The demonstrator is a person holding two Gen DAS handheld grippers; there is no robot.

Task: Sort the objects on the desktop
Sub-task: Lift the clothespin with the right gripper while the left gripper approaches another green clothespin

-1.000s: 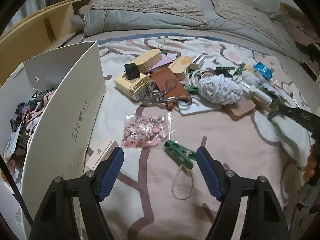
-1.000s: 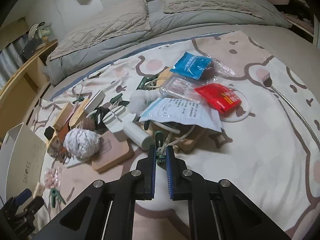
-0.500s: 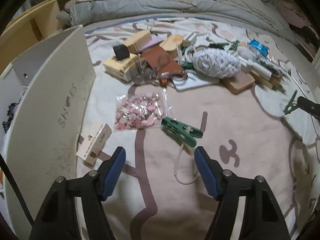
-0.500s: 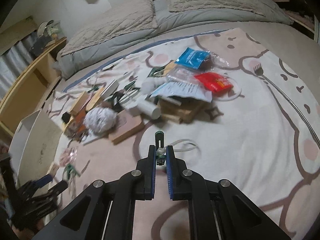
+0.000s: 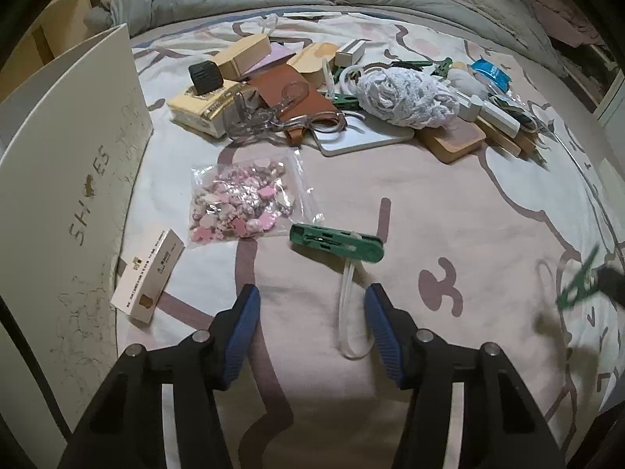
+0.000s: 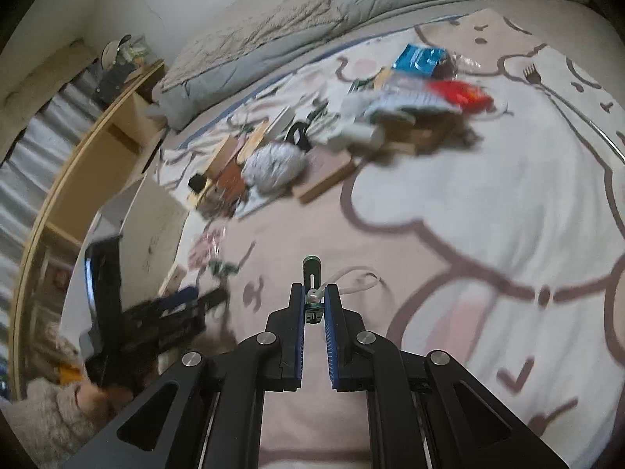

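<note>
Tongs (image 5: 310,305) beside shoebox (image 5: 66,179), contents hidden

The white box (image 5: 70,179) wall apparently reads "SHOES".

green clip (image 5: 336,241), pink-patterned blanket (image 5: 449,203)

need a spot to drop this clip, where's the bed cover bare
Bare: the wide stretch right of the green clip, below the wooden block, and the patch just ahead of the left gripper. Crowded: the pile around the yarn ball and beside the shoe box.
</note>
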